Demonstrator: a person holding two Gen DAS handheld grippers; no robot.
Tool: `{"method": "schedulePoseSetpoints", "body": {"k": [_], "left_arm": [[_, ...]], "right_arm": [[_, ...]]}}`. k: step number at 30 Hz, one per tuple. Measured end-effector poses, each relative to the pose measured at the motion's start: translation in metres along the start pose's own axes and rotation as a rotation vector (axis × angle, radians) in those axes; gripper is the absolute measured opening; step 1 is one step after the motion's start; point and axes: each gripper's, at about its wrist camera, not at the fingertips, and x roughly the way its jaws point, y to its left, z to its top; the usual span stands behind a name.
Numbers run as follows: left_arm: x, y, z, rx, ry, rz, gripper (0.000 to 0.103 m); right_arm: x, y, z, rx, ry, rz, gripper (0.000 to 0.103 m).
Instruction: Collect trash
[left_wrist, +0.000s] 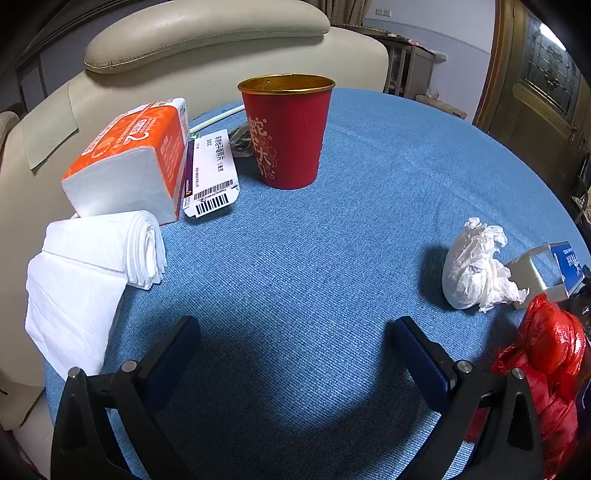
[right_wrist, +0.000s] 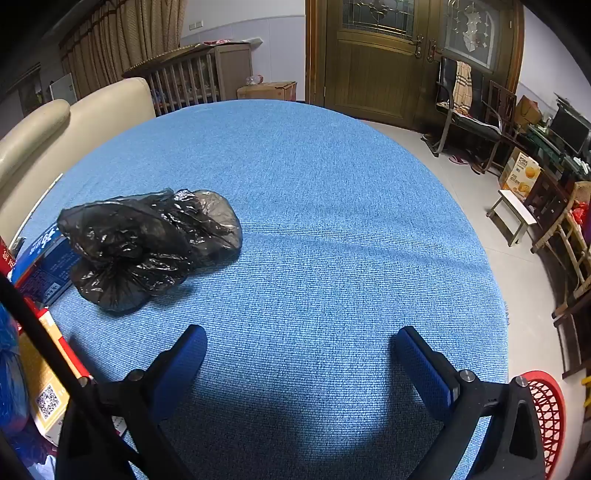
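Left gripper (left_wrist: 295, 343) spread wide, holding nothing, hovering over bare blue tablecloth (left_wrist: 295, 266). To its right, near: crumpled white tissue wad (left_wrist: 474, 266) lying on the cloth, well apart from the fingers; just beyond it a white-and-blue carton (left_wrist: 546, 269), touching or nearly so, cannot tell which. Nearer and further right, at frame edge: bunched red plastic bag (left_wrist: 546, 354). Far centre: red paper cup (left_wrist: 288, 129), gold rim, upright. Left of cup: flat white barcoded box (left_wrist: 212, 173), then orange tissue pack (left_wrist: 129, 162) leaning against it. Near left: folded white paper towels (left_wrist: 96, 266) at the table edge. Cream sofa (left_wrist: 207, 40) behind the table. Right gripper (right_wrist: 301, 350) likewise splayed open and unloaded, over bare cloth. Left and farther: crumpled black plastic bag (right_wrist: 147, 243) on the cloth, well apart from the fingers, resting partly on a blue box (right_wrist: 44, 266). Near left edge: yellow-and-red carton (right_wrist: 44, 376) with QR code. Near right, below table edge: red mesh basket (right_wrist: 546, 410). Far: wooden door (right_wrist: 369, 62).
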Motion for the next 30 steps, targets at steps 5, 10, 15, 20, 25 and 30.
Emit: {"method": "schedulePoseSetpoints", "body": {"k": [5, 10, 15, 20, 25, 30], "left_arm": [[-0.001, 0.000, -0.001, 0.001, -0.002, -0.013, 0.103], [-0.024, -0.005, -0.013, 0.033, -0.029, -0.063, 0.103], [-0.064, -0.013, -0.031, 0.079, -0.079, -0.114, 0.103], [-0.091, -0.026, -0.037, 0.108, -0.096, -0.166, 0.103], [-0.118, -0.046, -0.042, 0.150, -0.113, -0.194, 0.103], [-0.131, -0.056, -0.048, 0.179, -0.120, -0.202, 0.103]], "right_arm": [[0.000, 0.000, 0.000, 0.000, 0.000, 0.002, 0.103], [0.000, -0.002, 0.001, -0.013, 0.003, 0.011, 0.103], [-0.032, -0.023, -0.006, 0.025, -0.052, 0.009, 0.103], [-0.084, -0.048, -0.022, 0.030, -0.139, 0.039, 0.103], [-0.128, -0.057, -0.046, 0.030, -0.176, 0.099, 0.103], [-0.151, -0.054, -0.069, 0.023, -0.162, 0.163, 0.103]]}}
